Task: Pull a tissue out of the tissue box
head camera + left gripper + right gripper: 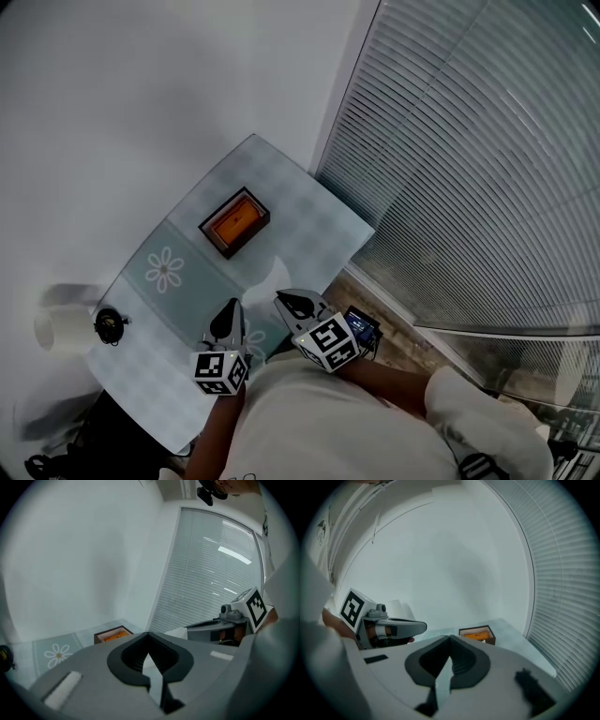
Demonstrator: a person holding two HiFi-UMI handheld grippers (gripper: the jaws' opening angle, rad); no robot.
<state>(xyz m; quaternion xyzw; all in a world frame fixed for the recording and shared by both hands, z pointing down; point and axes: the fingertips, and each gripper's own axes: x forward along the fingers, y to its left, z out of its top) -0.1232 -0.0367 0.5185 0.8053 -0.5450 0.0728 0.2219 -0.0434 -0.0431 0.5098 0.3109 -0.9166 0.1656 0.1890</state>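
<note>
Short of the tissue box, left gripper and right gripper both have jaws together, empty.

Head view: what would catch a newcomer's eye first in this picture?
The dark tissue box with its orange top stands out on the far half of the pale table. Nearer the person, the left gripper and right gripper hover side by side, fingers shut and empty, well short of it.

My head view looked steeply down on the table from well above; both gripper views (low, side by side) faced the tissue box, which all three shared.
</note>
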